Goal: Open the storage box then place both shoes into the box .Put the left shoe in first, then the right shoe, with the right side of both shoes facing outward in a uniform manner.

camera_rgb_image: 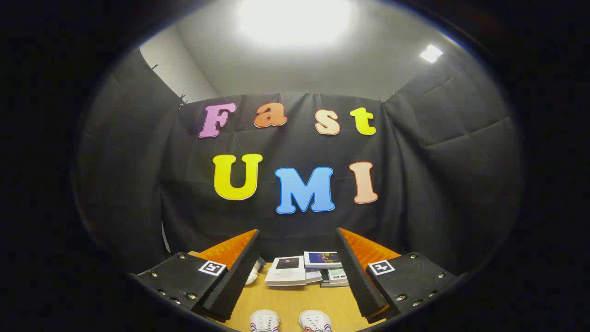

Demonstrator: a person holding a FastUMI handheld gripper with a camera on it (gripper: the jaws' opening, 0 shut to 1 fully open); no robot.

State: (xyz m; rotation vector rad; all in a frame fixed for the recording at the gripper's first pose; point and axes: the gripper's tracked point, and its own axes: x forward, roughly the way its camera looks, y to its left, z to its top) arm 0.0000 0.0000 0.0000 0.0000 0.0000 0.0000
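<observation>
**Gripper held open above the table, two shoes just below its fingers**

A light wooden table top (pixel 295 302) fills the low part of the gripper view. Behind it hangs the black cloth wall (pixel 438 184) of the booth, draped in folds and pinned along its top edge. Above the cloth rises a pale grey room wall (pixel 276 74), lit by one large bright ceiling light (pixel 295 18) and one small rectangular lamp (pixel 431 53) off to the right.

The hand-held gripper (pixel 297 272) has its two fingers spread well apart, with nothing between them but bare table and the things lying farther off. Each finger carries one small square black-and-white marker, two in all.

Two white lace-up canvas shoes with red and blue stripes at the sole lie side by side on the table, toes showing, between the fingers and nearer than their tips: the left-hand shoe (pixel 265 320) and the right-hand shoe (pixel 315 320). They lie near each other but apart.

Beyond the fingers, by the cloth, lies a cluster of flat books or booklets (pixel 304 269), about four, some overlapping. A small white object (pixel 252 274) sits just beside the left finger; what it is cannot be told.
</observation>
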